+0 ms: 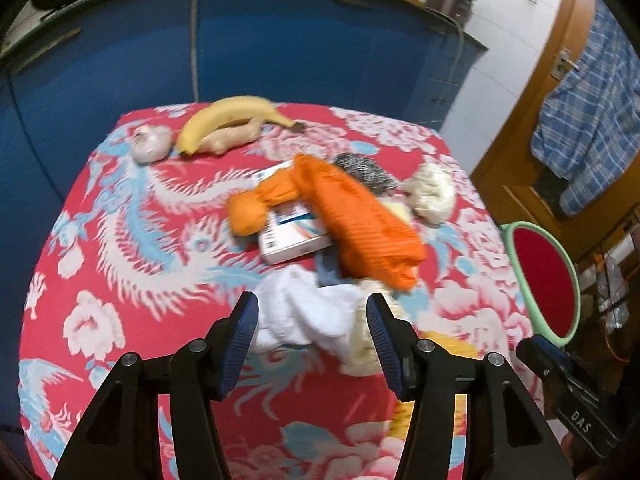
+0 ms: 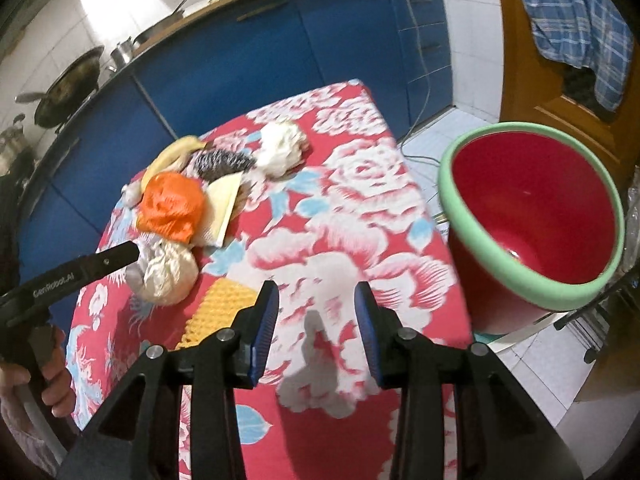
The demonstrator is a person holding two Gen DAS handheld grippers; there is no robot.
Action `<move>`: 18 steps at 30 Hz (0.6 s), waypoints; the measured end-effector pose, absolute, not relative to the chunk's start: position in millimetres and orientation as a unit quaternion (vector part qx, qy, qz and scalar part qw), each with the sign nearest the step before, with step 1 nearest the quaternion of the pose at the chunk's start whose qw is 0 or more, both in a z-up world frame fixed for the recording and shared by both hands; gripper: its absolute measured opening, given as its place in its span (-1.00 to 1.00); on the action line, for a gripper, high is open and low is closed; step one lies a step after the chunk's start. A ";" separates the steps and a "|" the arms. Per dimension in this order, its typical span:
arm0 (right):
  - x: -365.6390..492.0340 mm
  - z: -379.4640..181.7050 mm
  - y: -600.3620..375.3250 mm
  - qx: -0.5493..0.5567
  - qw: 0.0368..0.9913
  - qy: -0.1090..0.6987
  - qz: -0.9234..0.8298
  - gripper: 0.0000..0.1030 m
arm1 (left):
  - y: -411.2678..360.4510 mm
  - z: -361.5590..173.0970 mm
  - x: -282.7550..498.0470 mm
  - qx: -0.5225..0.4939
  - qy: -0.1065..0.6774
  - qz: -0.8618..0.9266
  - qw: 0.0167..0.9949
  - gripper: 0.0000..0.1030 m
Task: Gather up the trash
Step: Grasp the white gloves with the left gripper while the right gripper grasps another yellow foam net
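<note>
Left gripper (image 1: 312, 320) half open over a crumpled white tissue (image 1: 308, 316), gripping nothing; right gripper (image 2: 316, 320) narrower, empty, above the floral tablecloth (image 2: 360, 184); orange bag (image 1: 360, 220) mid-table; red bin (image 2: 532, 216) beside the table; blue cabinets (image 1: 280, 40) behind.

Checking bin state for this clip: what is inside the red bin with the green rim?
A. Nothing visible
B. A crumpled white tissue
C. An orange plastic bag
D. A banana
A: the right wrist view looks into the red bin and shows only its bare red inside.
</note>
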State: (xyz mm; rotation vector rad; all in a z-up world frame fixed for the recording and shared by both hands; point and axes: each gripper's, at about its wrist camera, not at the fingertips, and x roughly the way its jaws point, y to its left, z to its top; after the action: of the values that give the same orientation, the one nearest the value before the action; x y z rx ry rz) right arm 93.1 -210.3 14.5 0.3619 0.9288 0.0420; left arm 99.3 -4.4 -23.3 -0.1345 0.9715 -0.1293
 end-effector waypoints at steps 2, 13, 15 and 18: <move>95.5 10.8 -203.8 0.171 0.875 0.452 0.025 -0.17 | 1.5 -29.1 101.7 -0.068 0.471 -0.054 0.878 0.12; 103.6 -0.9 -181.9 0.161 0.864 0.475 0.045 -0.17 | 15.2 -50.9 108.8 -0.109 0.482 -0.069 0.867 0.12; 104.7 -2.3 -178.3 0.159 0.862 0.478 0.049 -0.17 | 17.0 -53.1 109.2 -0.118 0.481 -0.075 0.865 0.05; 106.3 -4.9 -175.3 0.159 0.860 0.482 0.054 -0.17 | 18.9 -54.2 108.6 -0.124 0.480 -0.080 0.865 -0.11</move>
State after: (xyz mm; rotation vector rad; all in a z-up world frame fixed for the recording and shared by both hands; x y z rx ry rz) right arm 106.3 -175.3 -4.9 0.3347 1.0116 0.1137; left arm 108.6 18.9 -54.2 -0.2605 1.0051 -0.1678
